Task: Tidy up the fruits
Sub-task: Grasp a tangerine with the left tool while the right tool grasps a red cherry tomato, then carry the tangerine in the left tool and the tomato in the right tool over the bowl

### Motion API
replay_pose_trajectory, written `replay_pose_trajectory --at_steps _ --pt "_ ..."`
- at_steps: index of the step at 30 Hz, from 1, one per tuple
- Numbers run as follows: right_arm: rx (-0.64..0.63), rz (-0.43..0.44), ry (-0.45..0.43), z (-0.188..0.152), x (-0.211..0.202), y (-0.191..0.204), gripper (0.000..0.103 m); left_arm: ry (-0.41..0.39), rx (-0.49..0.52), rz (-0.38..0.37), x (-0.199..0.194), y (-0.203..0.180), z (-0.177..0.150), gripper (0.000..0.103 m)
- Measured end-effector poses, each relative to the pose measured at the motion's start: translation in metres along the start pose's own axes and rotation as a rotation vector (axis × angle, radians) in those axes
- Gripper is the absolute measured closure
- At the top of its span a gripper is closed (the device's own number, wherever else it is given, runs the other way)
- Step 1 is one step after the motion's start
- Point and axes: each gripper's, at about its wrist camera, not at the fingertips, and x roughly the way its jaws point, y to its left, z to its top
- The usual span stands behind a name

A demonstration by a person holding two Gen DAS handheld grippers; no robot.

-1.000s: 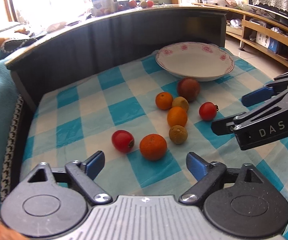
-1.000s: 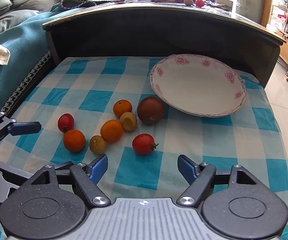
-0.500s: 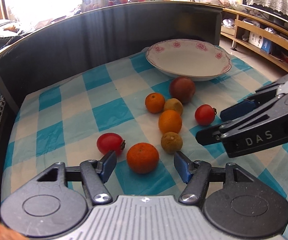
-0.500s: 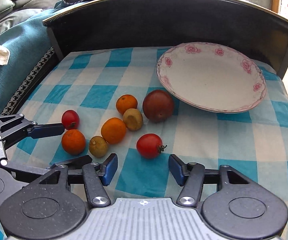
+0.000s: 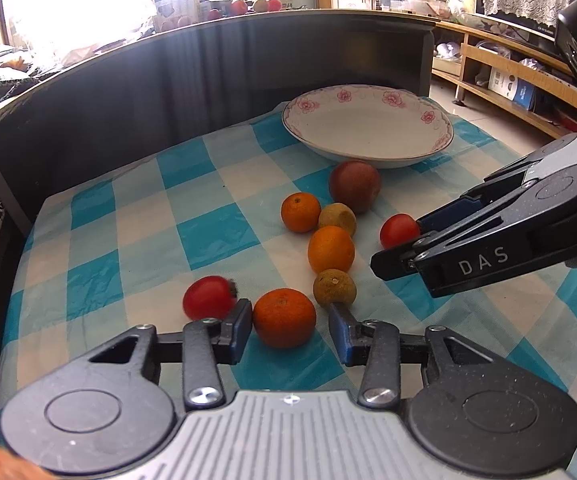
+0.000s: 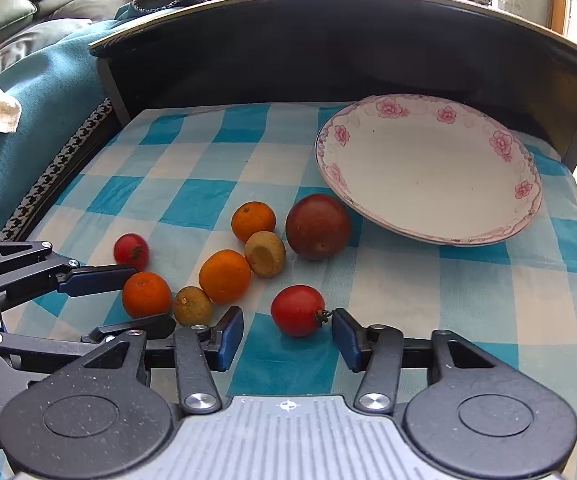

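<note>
The floral plate (image 6: 428,168), upper right of the right wrist view, holds no fruit. All fruit lies on the checked cloth (image 6: 192,200) at frame centre. Left gripper (image 5: 288,330): jaws apart, flanking an orange (image 5: 284,317). Right gripper (image 6: 287,338): jaws apart, flanking a tomato (image 6: 297,310), stem pointing right.
</note>
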Motion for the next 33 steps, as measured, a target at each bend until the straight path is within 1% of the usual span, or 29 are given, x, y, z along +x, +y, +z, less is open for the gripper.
replay_pose_trajectory --at_steps 2,3,5,9,12,14,17,23,33 --pt "-0.005 -0.001 -0.002 0.001 0.001 0.000 0.065 0.002 0.000 -0.003 0.001 0.000 0.000 0.054" --pt "-0.006 -0.001 -0.002 0.001 0.002 -0.001 0.069 0.003 0.004 -0.003 0.001 -0.001 -0.001 0.054" --pt "-0.010 -0.004 -0.003 0.001 0.002 -0.001 0.069 0.008 0.009 -0.001 0.003 -0.002 -0.001 0.054" --pt "-0.038 -0.029 -0.002 0.001 0.002 0.002 0.075 0.020 -0.004 -0.004 0.006 -0.001 -0.003 0.054" --pt "-0.025 -0.018 0.004 0.001 0.002 -0.001 0.079 0.023 -0.009 -0.004 0.006 -0.001 -0.002 0.057" --pt "-0.019 -0.017 0.009 0.001 0.001 -0.002 0.079 0.024 -0.008 -0.007 0.005 -0.001 -0.001 0.060" --pt "-0.016 -0.010 0.009 0.001 -0.002 -0.002 0.080 0.032 -0.025 -0.022 0.005 0.001 0.000 0.060" --pt "-0.009 -0.004 0.004 0.000 -0.009 -0.004 0.080 0.029 -0.023 -0.030 0.004 0.000 0.002 0.061" --pt "0.001 0.015 0.003 0.000 -0.016 -0.004 0.080 0.034 -0.039 -0.027 -0.001 0.003 0.001 0.061"
